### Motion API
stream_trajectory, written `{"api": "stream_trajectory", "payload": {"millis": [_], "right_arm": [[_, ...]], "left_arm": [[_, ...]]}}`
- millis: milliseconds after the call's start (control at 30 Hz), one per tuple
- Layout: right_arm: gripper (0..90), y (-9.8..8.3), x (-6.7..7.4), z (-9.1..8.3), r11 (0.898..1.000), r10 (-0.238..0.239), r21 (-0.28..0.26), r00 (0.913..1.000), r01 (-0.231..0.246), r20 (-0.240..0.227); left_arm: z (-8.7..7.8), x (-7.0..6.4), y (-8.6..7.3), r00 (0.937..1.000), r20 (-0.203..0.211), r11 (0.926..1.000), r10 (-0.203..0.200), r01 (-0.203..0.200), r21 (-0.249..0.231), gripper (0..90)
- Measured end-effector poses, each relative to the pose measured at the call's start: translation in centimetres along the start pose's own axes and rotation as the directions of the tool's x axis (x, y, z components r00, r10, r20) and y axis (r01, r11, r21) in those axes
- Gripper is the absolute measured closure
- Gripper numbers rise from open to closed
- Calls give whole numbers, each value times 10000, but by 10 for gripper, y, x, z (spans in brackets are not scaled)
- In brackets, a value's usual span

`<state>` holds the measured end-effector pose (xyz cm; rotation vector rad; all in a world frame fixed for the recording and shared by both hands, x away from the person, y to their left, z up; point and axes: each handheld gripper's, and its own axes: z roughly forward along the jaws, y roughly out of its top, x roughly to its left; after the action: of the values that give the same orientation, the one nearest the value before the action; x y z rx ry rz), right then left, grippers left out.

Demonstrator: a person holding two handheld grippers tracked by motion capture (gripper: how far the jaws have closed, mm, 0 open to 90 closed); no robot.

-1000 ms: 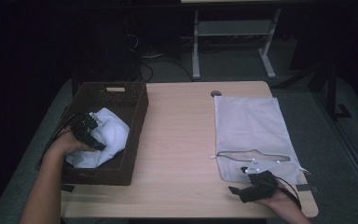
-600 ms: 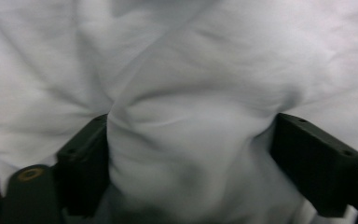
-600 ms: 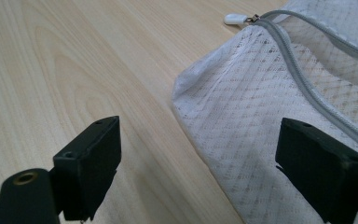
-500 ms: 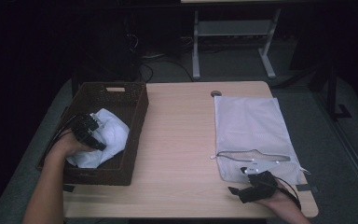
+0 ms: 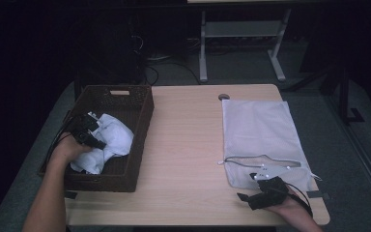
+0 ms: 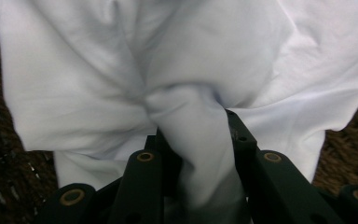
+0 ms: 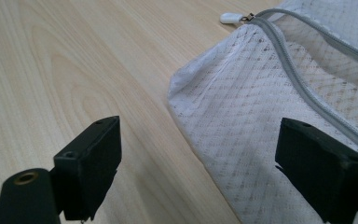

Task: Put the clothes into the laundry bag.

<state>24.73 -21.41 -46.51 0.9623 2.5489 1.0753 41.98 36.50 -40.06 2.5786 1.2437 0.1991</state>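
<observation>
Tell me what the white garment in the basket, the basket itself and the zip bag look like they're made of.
White garment: soft matte knit, probably cotton; it creases.
Basket: dark brown woven wicker or the like; its wall shows weave.
Zip bag: white mesh with a diamond pattern, grey zipper; likely synthetic.

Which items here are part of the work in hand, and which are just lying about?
In use:
- white garment, pinched as the left gripper jaws have just been closing
- brown wicker basket
- white mesh laundry bag
- right gripper, jaws open

Lying about:
- table's cable hole
</observation>
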Motion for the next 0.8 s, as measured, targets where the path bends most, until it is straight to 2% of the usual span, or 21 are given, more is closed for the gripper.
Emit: {"api": "stream_trajectory", "payload": {"millis": [133, 333, 433, 567, 800], "right_arm": [[141, 0, 0, 0, 10000, 22, -31, 10000, -23, -27], [141, 0, 0, -1, 10000, 11, -52, 10000, -11, -11], [141, 1, 0, 0, 10000, 7, -59, 10000, -7, -11], [141, 1, 0, 0, 10000, 14, -72, 10000, -14, -18], [141, 1, -1, -1, 9999, 46, -90, 10000, -46, -12]], "left_arm": [[-13, -2, 5, 9999, -24, 9999, -145, 145, 11, 722], [-42, -2, 8, 9986, -93, 9979, -530, 526, -383, 724], [-57, -2, 9, 9987, -184, 9970, -481, 469, -623, 724], [-76, -2, 9, 9985, -66, 9939, -549, 540, -966, 724], [-107, -7, 9, 9969, 427, 9828, -657, 721, -1701, 724]]}}
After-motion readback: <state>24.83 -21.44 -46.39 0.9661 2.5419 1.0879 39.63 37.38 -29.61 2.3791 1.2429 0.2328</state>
